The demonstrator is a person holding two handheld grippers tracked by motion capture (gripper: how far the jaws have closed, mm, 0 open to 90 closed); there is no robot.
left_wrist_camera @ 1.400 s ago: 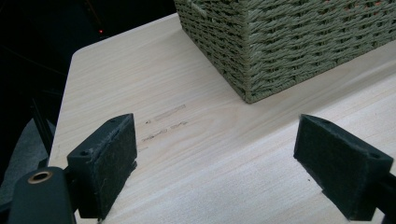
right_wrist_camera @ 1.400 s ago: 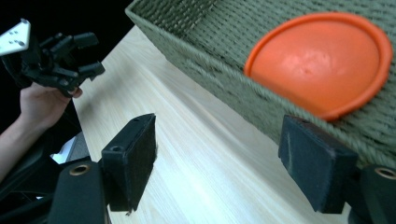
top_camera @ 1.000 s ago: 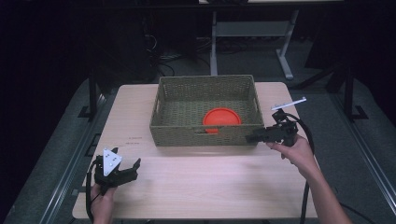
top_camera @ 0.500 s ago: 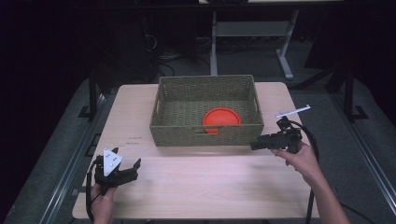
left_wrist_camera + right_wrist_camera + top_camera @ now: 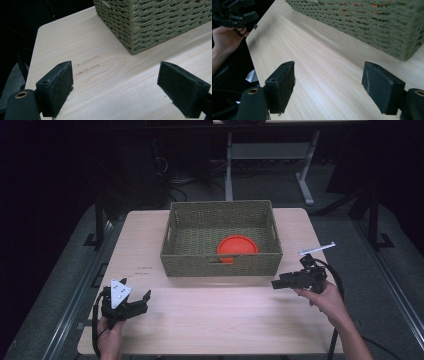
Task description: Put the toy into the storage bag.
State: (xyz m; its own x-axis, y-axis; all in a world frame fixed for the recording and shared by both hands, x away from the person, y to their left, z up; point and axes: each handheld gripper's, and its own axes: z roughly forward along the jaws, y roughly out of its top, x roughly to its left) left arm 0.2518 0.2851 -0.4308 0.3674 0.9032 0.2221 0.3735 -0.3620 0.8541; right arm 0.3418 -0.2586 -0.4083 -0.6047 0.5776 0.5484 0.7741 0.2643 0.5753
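Orange disc (image 5: 237, 247): lies flat on the floor of the woven basket (image 5: 221, 267), toward its near right part, close against the near wall; flecks of orange show through the weave in the right gripper view.
Basket: olive-green woven, rectangular, open on top, standing on the far middle of the table (image 5: 210, 315); its near left corner (image 5: 133, 47) rises ahead of the left gripper's pads.
Right gripper (image 5: 276, 283): held in the person's right hand (image 5: 325, 296) at the near right of the table, just off the basket's near right corner, pointing left; apart from the basket.
Right jaws: wide apart, nothing between them but bare tabletop; one pad (image 5: 282, 85) shows at left in its own view.
Left gripper (image 5: 145, 298): held in the left hand (image 5: 109, 332) at the near left corner of the table, well apart from the basket.
Left jaws: spread wide, holding nothing, wood grain between the pads (image 5: 58, 86).
Table: pale wood, with faint small marks (image 5: 87, 63) near the left gripper.
Cable (image 5: 334, 275): black, looping from the right gripper past the table's right edge.
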